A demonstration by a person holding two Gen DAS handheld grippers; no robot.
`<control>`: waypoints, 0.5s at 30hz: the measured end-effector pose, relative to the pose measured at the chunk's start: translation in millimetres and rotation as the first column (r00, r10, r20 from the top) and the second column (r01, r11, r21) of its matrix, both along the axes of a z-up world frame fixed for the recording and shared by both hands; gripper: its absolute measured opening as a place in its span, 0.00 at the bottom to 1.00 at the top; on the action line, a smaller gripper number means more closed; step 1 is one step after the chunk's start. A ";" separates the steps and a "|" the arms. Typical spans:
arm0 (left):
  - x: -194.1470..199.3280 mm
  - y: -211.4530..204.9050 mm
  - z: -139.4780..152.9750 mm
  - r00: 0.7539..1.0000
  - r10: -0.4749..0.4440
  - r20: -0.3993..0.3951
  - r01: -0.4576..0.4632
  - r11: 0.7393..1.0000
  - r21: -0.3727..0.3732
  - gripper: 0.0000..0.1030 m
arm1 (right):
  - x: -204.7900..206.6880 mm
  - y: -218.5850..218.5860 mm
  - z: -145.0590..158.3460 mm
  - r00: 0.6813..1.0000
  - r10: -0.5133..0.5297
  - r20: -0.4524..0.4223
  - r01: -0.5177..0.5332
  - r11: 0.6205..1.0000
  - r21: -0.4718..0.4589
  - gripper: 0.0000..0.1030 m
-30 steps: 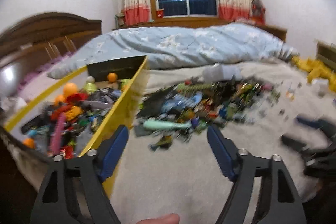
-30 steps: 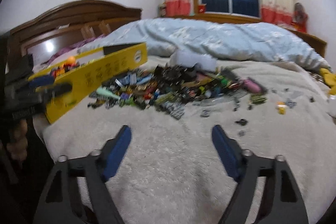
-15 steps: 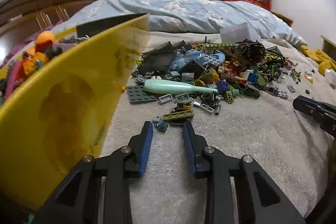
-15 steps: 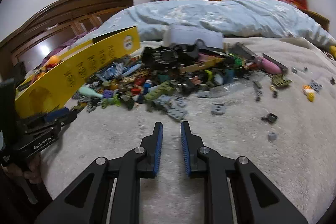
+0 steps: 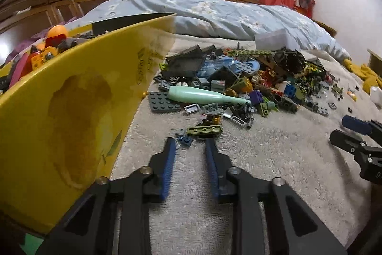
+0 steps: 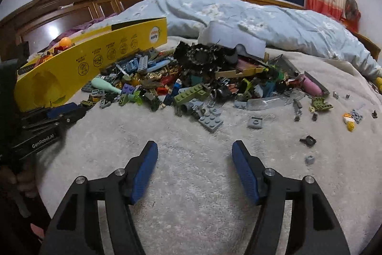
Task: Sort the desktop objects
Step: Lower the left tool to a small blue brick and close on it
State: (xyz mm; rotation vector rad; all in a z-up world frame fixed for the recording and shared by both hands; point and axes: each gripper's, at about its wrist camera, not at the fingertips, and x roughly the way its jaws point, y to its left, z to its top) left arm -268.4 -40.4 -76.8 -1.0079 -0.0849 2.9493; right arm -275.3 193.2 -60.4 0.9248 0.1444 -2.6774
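Left gripper (image 5: 189, 147) is low over the bed blanket (image 5: 274, 154), fingers (image 5: 170, 159) closing, nothing between them yet. Small dark-blue brick (image 5: 186, 140) sits just ahead of the tips, a touch left of centre, next to a tiny grey piece. Olive-green plate (image 5: 204, 130) lies just beyond it, long axis running left-right across my line of approach, so closing on it end to end won't work from here; I'd take it across its short side or go for the blue brick first.

Right gripper (image 6: 194, 154) fingers are opening, empty, over bare blanket. Nearest piece for it is the grey plate (image 6: 211, 120), ahead and slightly right, still apart from the tips.

Main brick pile (image 6: 203, 78) is spread mid-bed ahead of both hands. Yellow box (image 5: 71, 106) with sorted pieces sits hard against my left side, well apart from the right hand.

Judgement: left is nearer both a target and the box, so left picks first. Mint bottle-shaped piece (image 5: 203, 96) lies farther back, long axis also left-right.
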 end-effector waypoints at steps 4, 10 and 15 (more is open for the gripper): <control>7.1 -7.8 -0.6 0.997 -0.061 -0.037 0.064 0.993 0.096 0.08 | -4.7 7.1 -1.3 1.000 -0.018 0.022 0.018 0.999 -0.027 0.63; 23.5 2.2 5.2 0.993 -0.115 -0.037 0.119 0.981 0.150 0.08 | -3.6 8.8 0.2 0.999 -0.030 0.017 0.030 0.999 -0.038 0.63; 40.5 35.5 3.5 0.979 -0.202 -0.014 0.202 0.969 0.145 0.08 | -1.4 5.0 11.0 0.999 0.049 0.001 -0.049 0.999 0.019 0.63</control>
